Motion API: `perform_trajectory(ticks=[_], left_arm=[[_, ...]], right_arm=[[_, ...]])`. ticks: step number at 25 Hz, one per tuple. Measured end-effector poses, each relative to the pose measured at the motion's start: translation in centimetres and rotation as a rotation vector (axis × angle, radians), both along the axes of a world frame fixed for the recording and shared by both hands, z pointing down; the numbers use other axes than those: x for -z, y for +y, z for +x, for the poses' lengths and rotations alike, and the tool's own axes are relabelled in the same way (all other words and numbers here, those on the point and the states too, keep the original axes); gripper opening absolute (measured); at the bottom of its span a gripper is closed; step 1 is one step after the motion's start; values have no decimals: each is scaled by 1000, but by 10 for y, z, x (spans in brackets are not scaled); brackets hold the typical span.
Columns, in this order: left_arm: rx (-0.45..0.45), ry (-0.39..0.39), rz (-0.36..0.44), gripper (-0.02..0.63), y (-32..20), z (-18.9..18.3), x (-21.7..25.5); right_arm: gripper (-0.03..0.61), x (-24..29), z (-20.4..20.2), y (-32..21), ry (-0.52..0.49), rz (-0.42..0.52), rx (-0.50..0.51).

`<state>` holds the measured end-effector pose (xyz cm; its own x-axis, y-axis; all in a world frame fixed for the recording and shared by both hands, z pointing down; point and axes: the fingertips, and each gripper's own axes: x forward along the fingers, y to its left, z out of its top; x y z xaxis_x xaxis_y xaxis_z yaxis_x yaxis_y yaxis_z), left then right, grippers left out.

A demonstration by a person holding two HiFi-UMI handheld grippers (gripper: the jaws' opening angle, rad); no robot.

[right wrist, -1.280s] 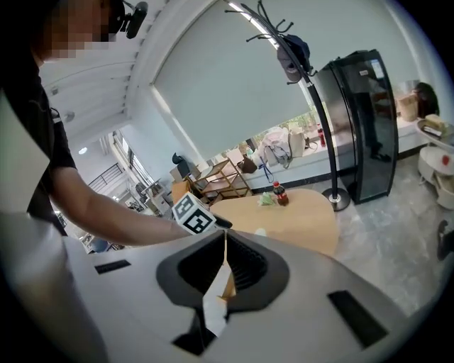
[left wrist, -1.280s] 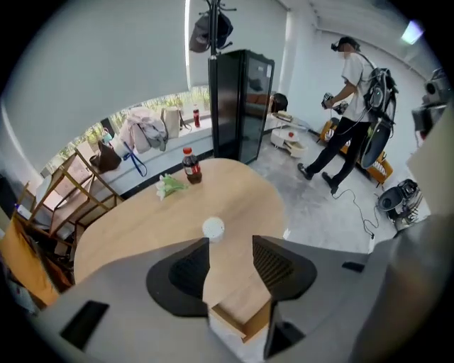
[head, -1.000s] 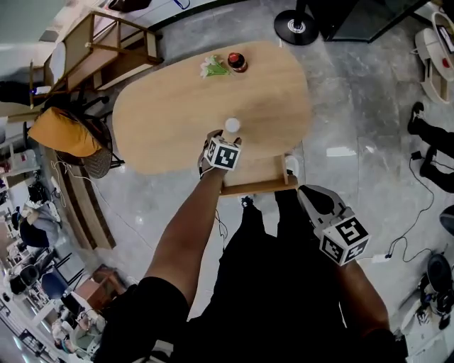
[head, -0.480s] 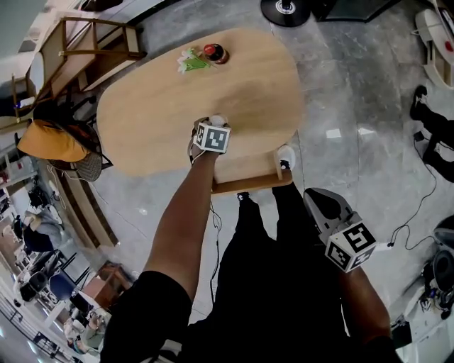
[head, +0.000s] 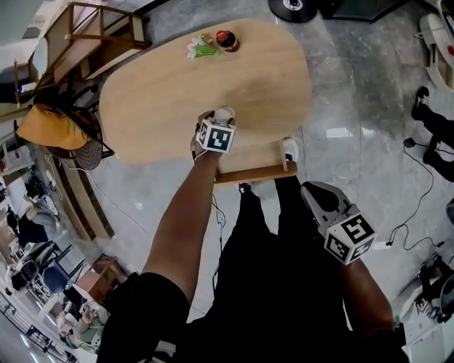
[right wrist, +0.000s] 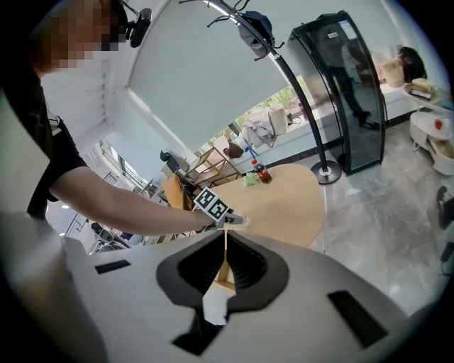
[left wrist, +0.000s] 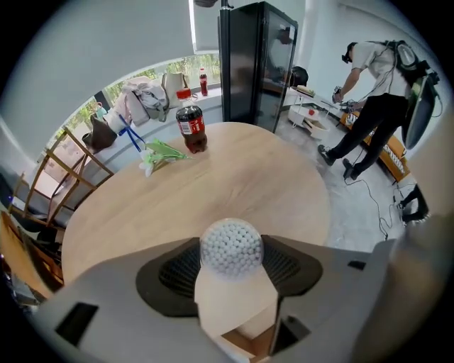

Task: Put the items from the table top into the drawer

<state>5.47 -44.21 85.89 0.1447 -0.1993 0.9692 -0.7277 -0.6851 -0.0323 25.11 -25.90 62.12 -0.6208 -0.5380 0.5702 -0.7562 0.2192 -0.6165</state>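
A white dimpled ball (left wrist: 230, 244) sits between the black pads of my left gripper (left wrist: 230, 249), which press on both its sides while the jaws are closing. In the head view this left gripper (head: 221, 120) points steeply down at the near edge of the oval wooden table (head: 156, 99), with the ball (head: 224, 113) just above the open drawer (head: 257, 173). A cola bottle (head: 225, 39) and a white flower (head: 201, 48) lie at the table's far end. My right gripper (head: 316, 195) hangs low beside my leg, shut with nothing in it.
Wooden chairs (head: 85, 42) and an orange-draped seat (head: 50, 127) crowd the table's left side. A black lamp base (head: 292, 7) stands beyond the far end. A dark glass cabinet (left wrist: 255, 64) and a bent-over person (left wrist: 376, 106) are to the right. Cables trail over the grey floor (head: 397, 234).
Both grippers have sunk a little. The ball stays between the left jaws at the table's near edge. The bottle and the flower have not moved.
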Motion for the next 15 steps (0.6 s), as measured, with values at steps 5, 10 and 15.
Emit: perform_trajectory(ticks=[5, 10, 15], left_arm=[[-21, 47, -5, 270, 54, -23, 16], [-103, 49, -20, 269, 131, -47, 13], [-114, 54, -108, 269, 197, -60, -18]], right_arm=[[5, 2, -38, 2, 0, 17, 51], [5, -1, -72, 0, 6, 19, 91], [5, -5, -92, 1, 19, 0, 123]])
